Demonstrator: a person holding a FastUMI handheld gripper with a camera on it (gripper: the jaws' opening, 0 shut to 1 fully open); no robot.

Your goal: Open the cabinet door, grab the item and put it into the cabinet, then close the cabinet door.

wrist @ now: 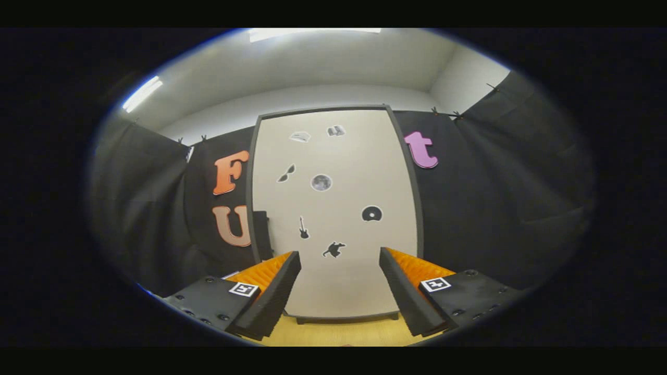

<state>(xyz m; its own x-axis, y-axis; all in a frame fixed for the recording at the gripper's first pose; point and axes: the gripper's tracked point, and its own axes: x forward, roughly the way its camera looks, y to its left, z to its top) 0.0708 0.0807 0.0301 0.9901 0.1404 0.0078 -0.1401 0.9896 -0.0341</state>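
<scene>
Gripper (338, 271) spread and empty; cabinet door (333, 208) at twelve o'clock is closed, so every step remains.

Non-task stuff only. Black cloth wall (484, 208) hangs behind, running from 9 round to 3 o'clock, pinned up w/ small clips (435, 111) along its top edge. Above it, pale room wall (312, 99) and ceiling (323, 57) at 12; one ceiling light (141, 94) at approx 10, another strip light (292, 33) at 12. Light wood table (333, 333) at 6 o'clock.
</scene>
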